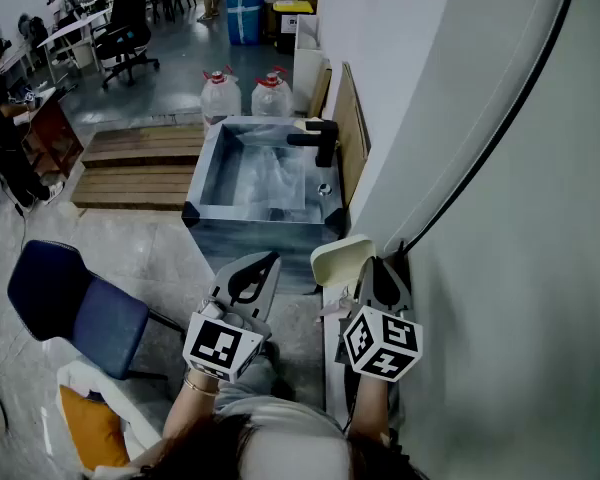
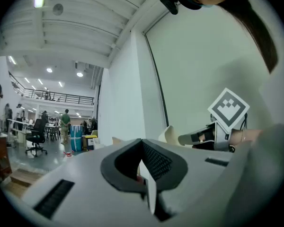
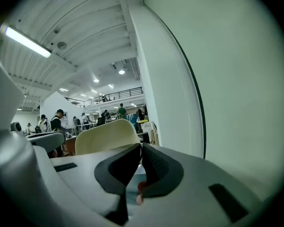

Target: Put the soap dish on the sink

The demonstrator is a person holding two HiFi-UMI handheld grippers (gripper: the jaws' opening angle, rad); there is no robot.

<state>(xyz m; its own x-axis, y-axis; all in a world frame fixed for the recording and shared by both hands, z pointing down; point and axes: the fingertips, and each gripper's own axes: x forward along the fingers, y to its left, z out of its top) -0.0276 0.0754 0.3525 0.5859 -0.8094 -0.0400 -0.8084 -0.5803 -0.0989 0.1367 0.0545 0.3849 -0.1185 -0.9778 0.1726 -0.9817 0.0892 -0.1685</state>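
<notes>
Cream-coloured, the soap dish [image 1: 342, 260] sits at the lower centre of the head view, pinched by its near edge in the right gripper [image 1: 368, 271], whose jaws are pressed narrow on it. The dish juts up and left from the jaw tips, short of the grey sink [image 1: 206, 173] above it. The left gripper [image 1: 263, 266], just left, has its jaws together on nothing.
</notes>
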